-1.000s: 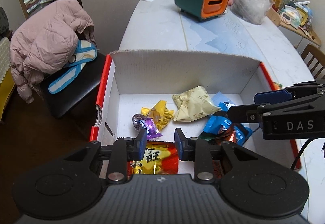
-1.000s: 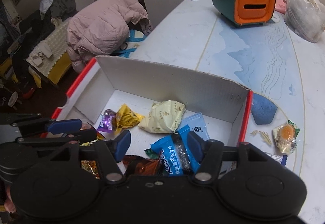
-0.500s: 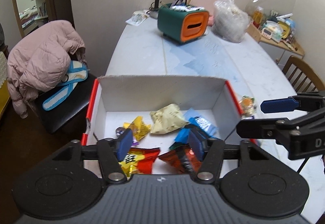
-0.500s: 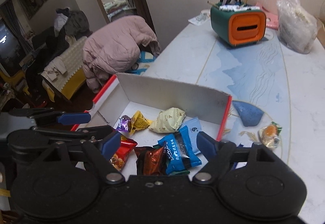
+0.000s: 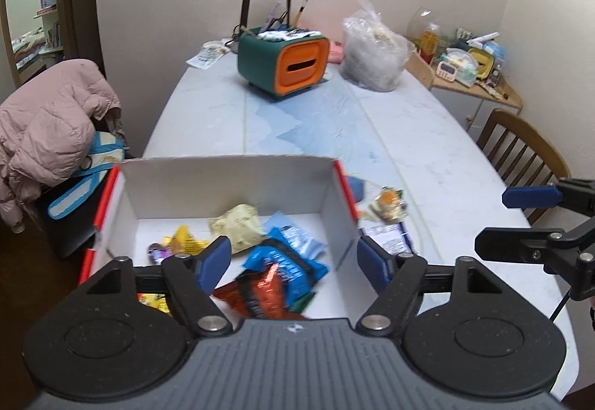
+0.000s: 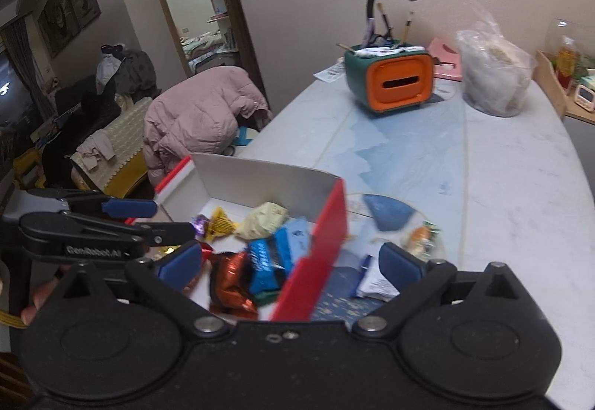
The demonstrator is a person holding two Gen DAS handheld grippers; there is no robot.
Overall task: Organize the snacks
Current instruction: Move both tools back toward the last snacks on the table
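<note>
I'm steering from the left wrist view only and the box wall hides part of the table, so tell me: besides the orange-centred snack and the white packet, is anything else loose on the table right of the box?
Observer: Not that I can see. The right wrist view shows only the orange-centred snack and the white packet beside the box. The blue shape beyond them looks printed on the table.
Operator: Is the right gripper holding anything?
Observer: No. The right gripper is open and empty, its fingers straddling the box's red wall.
Operator: What lies just inside that wall?
Observer: A blue packet, with a red foil one to its left.
</note>
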